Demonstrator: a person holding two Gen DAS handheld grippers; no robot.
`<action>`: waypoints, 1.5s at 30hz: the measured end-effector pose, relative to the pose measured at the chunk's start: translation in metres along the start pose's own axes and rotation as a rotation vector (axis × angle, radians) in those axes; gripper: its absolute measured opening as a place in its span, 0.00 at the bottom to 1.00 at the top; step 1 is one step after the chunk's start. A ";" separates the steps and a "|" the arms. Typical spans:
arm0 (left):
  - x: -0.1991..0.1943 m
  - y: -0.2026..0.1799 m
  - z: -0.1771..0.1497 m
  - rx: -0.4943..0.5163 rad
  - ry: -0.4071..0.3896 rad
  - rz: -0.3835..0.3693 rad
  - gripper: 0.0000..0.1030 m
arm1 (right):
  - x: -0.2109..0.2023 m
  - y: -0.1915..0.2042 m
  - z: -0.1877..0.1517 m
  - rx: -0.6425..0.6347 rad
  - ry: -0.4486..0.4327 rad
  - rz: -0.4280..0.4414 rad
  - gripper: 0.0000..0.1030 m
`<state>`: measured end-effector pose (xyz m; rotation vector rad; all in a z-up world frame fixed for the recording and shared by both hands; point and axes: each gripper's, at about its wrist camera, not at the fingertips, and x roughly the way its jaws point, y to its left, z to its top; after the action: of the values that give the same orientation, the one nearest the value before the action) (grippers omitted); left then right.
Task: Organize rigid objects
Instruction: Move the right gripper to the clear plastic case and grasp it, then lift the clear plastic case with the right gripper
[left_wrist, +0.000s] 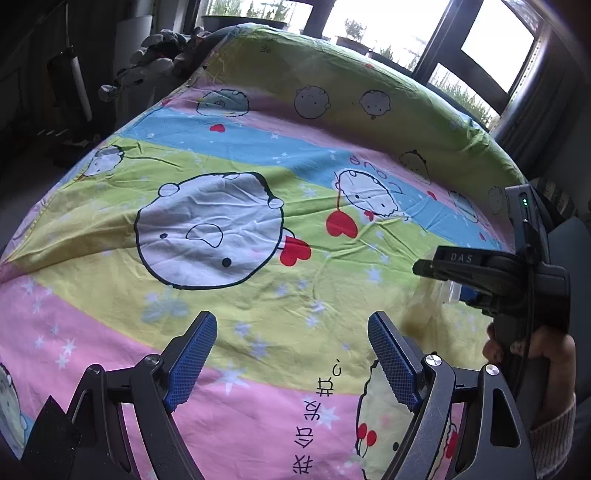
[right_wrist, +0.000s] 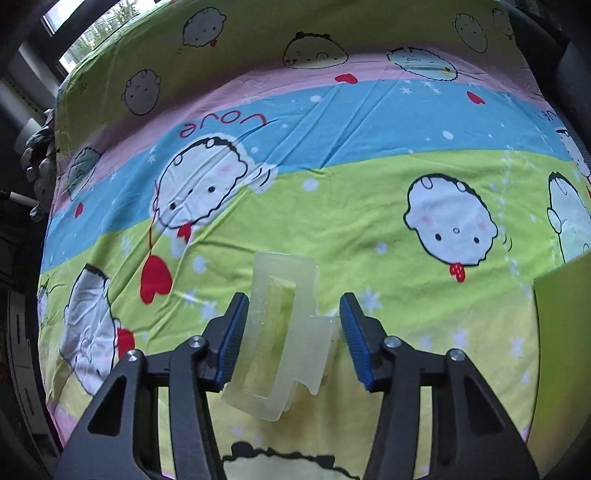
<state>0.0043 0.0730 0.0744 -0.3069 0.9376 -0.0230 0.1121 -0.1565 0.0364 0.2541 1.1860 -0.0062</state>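
A cartoon-print bedsheet (right_wrist: 369, 192) in pink, blue and green stripes covers the bed, with windows (left_wrist: 495, 48) beyond. The translucent plastic piece (right_wrist: 280, 332) lies between the right gripper (right_wrist: 293, 338)'s 2 blue pads, touching the left pad (right_wrist: 232, 336), the other apart. The left gripper (left_wrist: 291, 363) stands wide, holding nothing.

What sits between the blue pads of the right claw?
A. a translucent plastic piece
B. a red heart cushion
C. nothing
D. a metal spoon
A: in the right wrist view a pale translucent plastic piece lies on the cartoon bedsheet between the right claw's pads.
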 end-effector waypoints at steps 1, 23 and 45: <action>0.000 -0.001 0.000 0.004 -0.003 -0.002 0.82 | -0.005 0.003 -0.011 -0.031 0.005 0.016 0.48; 0.007 -0.023 -0.015 0.069 0.047 -0.047 0.82 | -0.054 -0.015 -0.093 -0.178 -0.153 0.124 0.54; 0.028 -0.078 -0.058 0.205 0.205 -0.231 0.80 | -0.043 -0.032 -0.099 -0.035 0.005 0.358 0.71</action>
<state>-0.0165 -0.0205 0.0409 -0.2234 1.0888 -0.3668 0.0012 -0.1732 0.0346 0.4331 1.1306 0.3278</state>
